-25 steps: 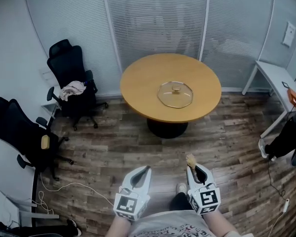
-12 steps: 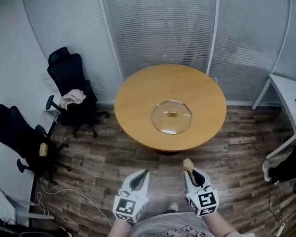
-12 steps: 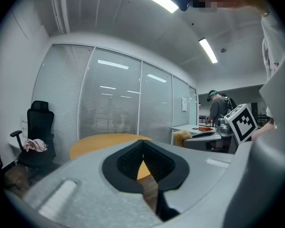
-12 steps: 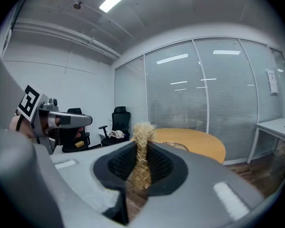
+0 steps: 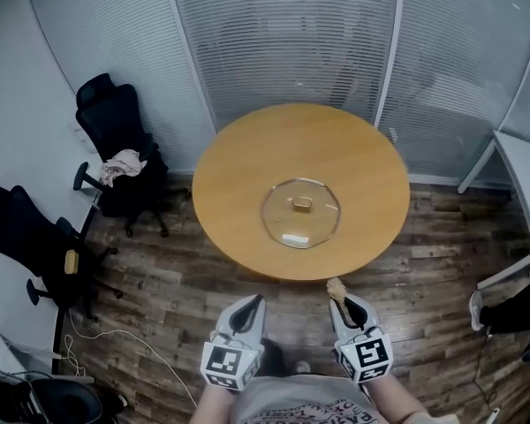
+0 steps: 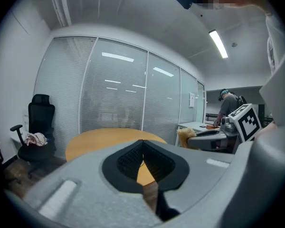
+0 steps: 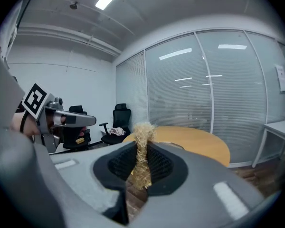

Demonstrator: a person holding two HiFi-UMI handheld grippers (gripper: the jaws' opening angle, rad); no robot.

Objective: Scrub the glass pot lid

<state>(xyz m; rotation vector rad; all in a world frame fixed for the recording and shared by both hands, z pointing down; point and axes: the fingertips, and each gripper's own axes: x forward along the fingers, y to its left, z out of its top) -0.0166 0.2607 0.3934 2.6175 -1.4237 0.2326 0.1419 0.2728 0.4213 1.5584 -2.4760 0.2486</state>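
— Where's the lid?
— Flat on the round table, near the middle, knob up, well ahead of both grippers.
— The right gripper?
— Its jaws pinch a straw-coloured scrubber; the tuft pokes past the tips.
— And the left gripper?
— Jaws meet at the tips, nothing between them. Both hang over the wood floor, short of the table edge.
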